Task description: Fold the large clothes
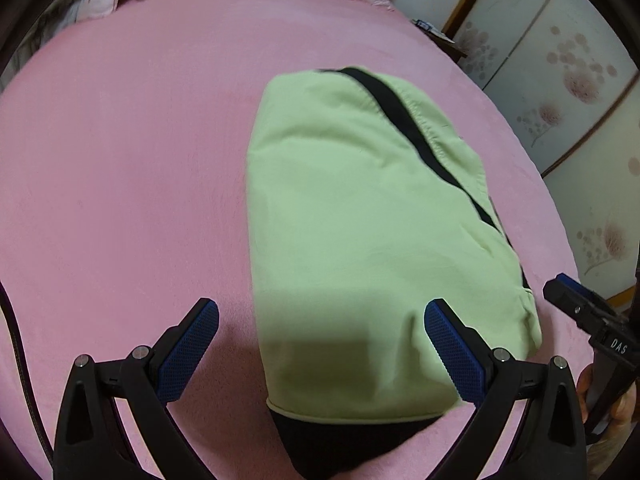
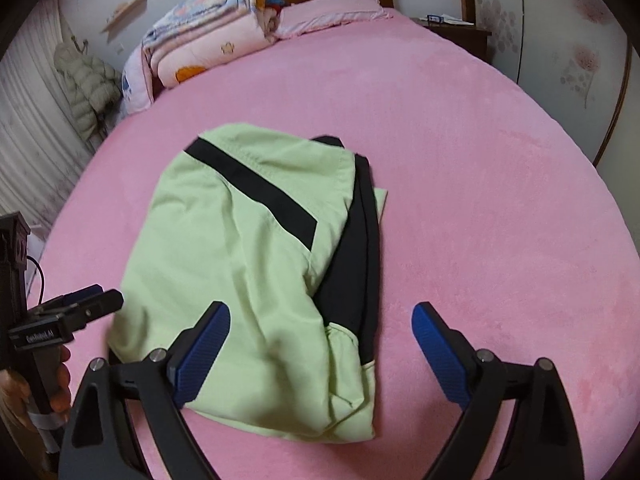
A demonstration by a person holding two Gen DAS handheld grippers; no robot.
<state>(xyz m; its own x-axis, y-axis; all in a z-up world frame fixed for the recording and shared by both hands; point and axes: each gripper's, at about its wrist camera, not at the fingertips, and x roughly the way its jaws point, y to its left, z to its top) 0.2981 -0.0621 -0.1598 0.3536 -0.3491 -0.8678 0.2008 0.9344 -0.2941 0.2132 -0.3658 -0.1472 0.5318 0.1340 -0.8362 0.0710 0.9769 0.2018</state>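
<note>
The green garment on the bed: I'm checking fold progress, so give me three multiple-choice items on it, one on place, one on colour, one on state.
1. Where does the garment lie?
A. on the pink bed cover
B. on the floor
C. on the pillow

2. What colour are its stripe and side panel?
A. white
B. black
C. red

3. How do the left tool and right tool stand?
A. both clamped on cloth
B. one open, one shut
C. both open, gripping nothing

Answers: 1 A, the pink cover surrounds it; 2 B, the black stripe crosses the green; 3 C, the blue pads stand wide apart with no cloth pinched.
</note>
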